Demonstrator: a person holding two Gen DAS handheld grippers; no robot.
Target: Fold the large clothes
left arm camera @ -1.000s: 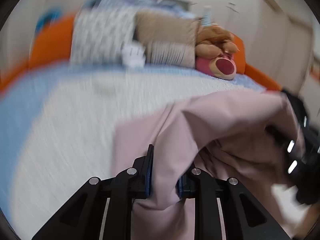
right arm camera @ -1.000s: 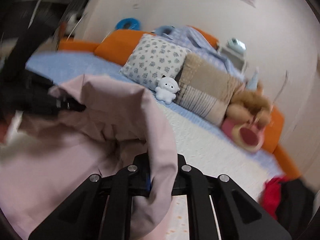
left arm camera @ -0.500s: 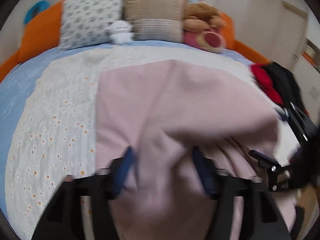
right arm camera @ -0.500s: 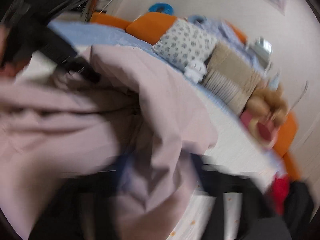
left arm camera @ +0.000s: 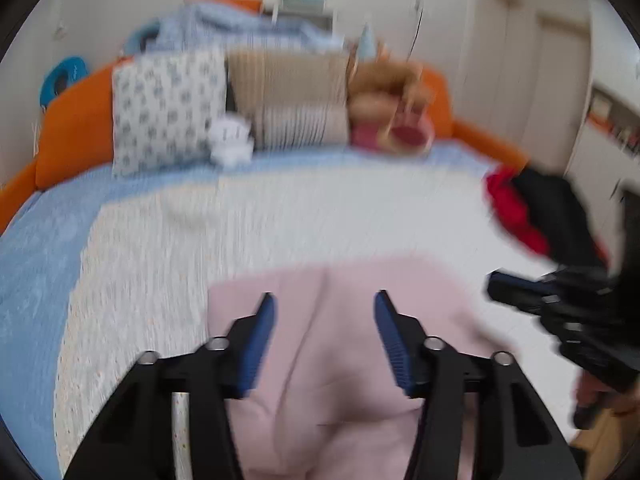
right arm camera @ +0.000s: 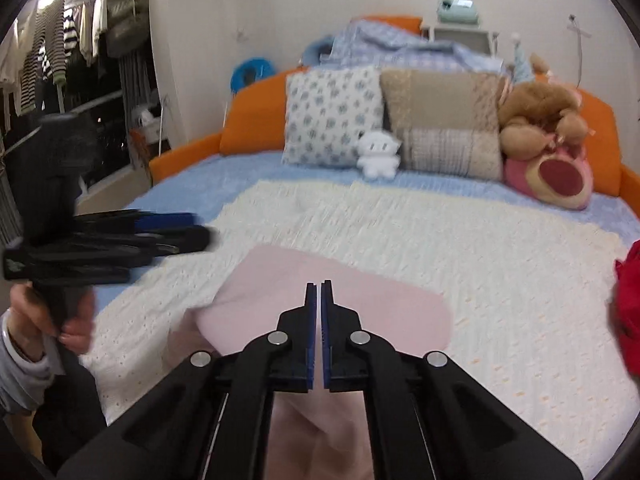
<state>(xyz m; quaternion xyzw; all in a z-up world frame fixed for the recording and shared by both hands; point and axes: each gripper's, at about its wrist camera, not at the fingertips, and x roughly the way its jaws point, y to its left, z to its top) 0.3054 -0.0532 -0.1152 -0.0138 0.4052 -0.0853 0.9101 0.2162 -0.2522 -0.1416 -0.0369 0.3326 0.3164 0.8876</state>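
now the pink garment [right arm camera: 320,308] lies folded on the cream bedspread [right arm camera: 500,264], near the bed's front edge and about midway across it, right below both grippers. its long axis seems to run across the bed, side to side, with a rounded far edge facing the pillows and more cloth trailing toward the front edge under the tools.

the right gripper [right arm camera: 321,292] hangs over the middle of the fold, jaws clenched together with nothing between them. the left gripper [left arm camera: 324,312] is over the cloth's left part, its blue pads [left arm camera: 262,332] apart and closing, no fabric caught between them — the cloth lies flat beneath. both are about equally near; the left hand [right arm camera: 52,316] holding its tool shows off toward the bed's left edge in the right view.

the cloth looks soft, matte and smooth, with one shallow crease down its middle — likely to slump if lifted by one point. the bedspread is knobbly and textured, so it should grip the fabric a little. a red and black pile [left arm camera: 536,208] sits at the right edge.
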